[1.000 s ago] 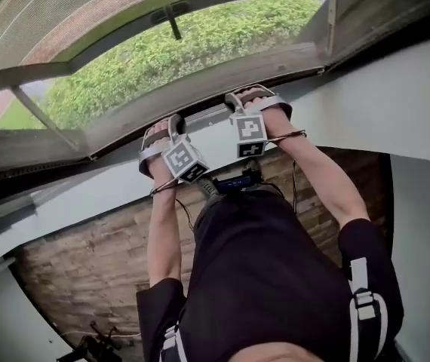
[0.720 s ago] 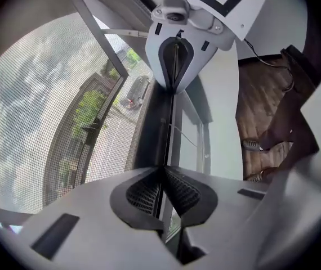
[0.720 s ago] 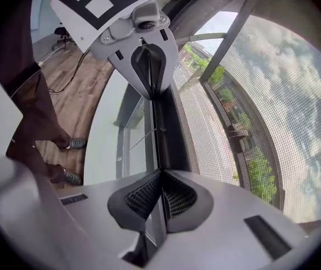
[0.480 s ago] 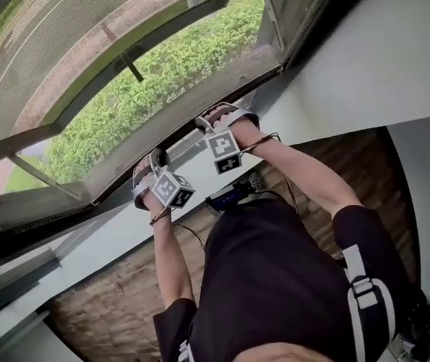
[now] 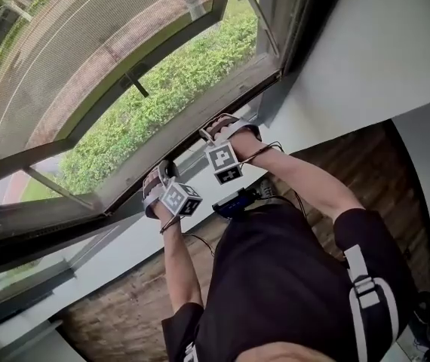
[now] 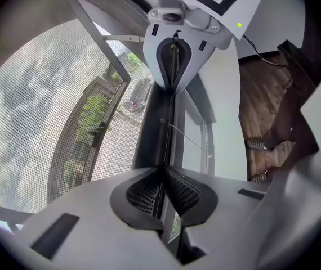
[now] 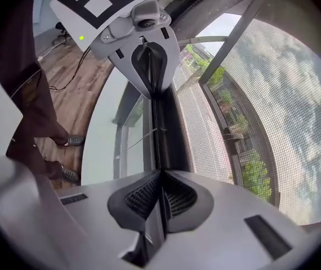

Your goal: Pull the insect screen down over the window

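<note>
Two grippers, one per hand, are clamped tight on the insect screen's [image 5: 64, 66] single dark bottom bar [image 6: 169, 142], low by the white sill [image 5: 117, 243]. The left gripper [image 5: 157, 185] is nearer, the right gripper [image 5: 216, 129] farther right. One mesh panel spans the window above.

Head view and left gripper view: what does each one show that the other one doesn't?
Only the head view shows the person's arms and the left gripper's marker cube. Only the left gripper view shows the left gripper pinching the screen bar up close, a parked car and the person's shoes. Both show the mesh screen, the right gripper and the wooden floor.
</note>
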A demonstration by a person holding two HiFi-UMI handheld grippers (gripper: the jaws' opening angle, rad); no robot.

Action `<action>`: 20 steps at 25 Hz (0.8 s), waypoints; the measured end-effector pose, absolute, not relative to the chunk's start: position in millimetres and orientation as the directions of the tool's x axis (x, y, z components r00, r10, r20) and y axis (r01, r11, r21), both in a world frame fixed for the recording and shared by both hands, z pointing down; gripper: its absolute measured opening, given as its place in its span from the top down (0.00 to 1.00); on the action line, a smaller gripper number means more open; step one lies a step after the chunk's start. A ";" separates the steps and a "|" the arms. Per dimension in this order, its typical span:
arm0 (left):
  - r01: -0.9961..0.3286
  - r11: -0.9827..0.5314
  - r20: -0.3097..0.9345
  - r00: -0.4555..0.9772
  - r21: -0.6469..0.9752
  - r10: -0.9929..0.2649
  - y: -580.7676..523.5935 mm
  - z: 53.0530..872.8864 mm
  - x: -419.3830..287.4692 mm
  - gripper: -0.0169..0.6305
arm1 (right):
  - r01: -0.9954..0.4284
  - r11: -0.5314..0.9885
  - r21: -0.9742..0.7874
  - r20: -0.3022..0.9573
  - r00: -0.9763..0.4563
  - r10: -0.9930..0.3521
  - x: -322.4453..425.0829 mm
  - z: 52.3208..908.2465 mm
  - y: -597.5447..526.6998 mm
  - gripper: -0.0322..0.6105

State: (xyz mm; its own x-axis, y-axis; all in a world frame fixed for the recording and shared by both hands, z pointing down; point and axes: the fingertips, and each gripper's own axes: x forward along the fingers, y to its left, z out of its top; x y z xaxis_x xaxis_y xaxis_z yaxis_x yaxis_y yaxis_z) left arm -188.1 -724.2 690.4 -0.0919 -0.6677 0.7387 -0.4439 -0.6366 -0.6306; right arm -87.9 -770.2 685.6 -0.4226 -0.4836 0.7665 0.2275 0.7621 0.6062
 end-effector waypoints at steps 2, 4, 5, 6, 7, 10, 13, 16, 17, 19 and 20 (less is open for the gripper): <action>-0.463 -0.624 0.732 -0.082 -0.629 -0.676 -725.5 698.1 -189.5 0.92 | 0.193 0.774 0.603 0.760 -0.435 -0.484 -89.8 693.5 -771.6 0.92; -0.476 -0.626 0.732 -0.058 -0.618 -0.679 -725.9 699.5 -188.7 0.92 | 0.178 0.774 0.608 0.751 -0.445 -0.488 -89.3 695.1 -772.0 0.92; -0.474 -0.630 0.735 -0.054 -0.615 -0.676 -726.2 698.4 -188.8 0.92 | 0.185 0.774 0.606 0.752 -0.450 -0.482 -89.2 694.0 -771.9 0.92; -0.469 -0.632 0.736 -0.058 -0.617 -0.675 -726.4 696.8 -189.4 0.92 | 0.199 0.773 0.602 0.756 -0.452 -0.473 -89.5 692.2 -772.0 0.92; -0.464 -0.630 0.734 -0.067 -0.623 -0.676 -726.6 695.2 -189.9 0.92 | 0.218 0.769 0.600 0.761 -0.450 -0.466 -89.7 690.3 -772.2 0.92; -0.455 -0.623 0.729 -0.091 -0.636 -0.678 -725.2 694.0 -188.5 0.92 | 0.263 0.741 0.618 0.764 -0.422 -0.488 -87.9 689.2 -771.8 0.92; -0.450 -0.618 0.723 -0.094 -0.644 -0.685 -724.2 692.7 -187.8 0.92 | 0.265 0.720 0.642 0.749 -0.419 -0.513 -88.6 690.0 -771.1 0.92; -0.455 -0.610 0.714 -0.085 -0.649 -0.695 -725.5 692.0 -185.6 0.92 | 0.259 0.723 0.641 0.746 -0.431 -0.507 -87.5 689.5 -771.7 0.92; -0.457 -0.609 0.711 -0.078 -0.648 -0.699 -727.1 691.7 -183.5 0.92 | 0.254 0.726 0.639 0.746 -0.434 -0.505 -85.4 689.2 -772.6 0.92; -0.465 -0.608 0.709 -0.064 -0.644 -0.702 -727.2 689.6 -180.8 0.92 | 0.247 0.730 0.637 0.747 -0.433 -0.504 -81.0 688.6 -772.6 0.92; -0.472 -0.606 0.709 -0.060 -0.640 -0.702 -724.7 688.3 -181.2 0.92 | 0.246 0.732 0.636 0.748 -0.432 -0.504 -80.2 688.9 -770.5 0.92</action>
State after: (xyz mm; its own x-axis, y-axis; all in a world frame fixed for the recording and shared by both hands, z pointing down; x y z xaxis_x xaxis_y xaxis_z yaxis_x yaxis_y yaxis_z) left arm -181.2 -724.7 688.3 -0.0604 -0.7022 0.7094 -0.4721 -0.6060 -0.6402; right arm -80.2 -770.5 688.9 -0.4321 -0.5042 0.7477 0.2456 0.7319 0.6356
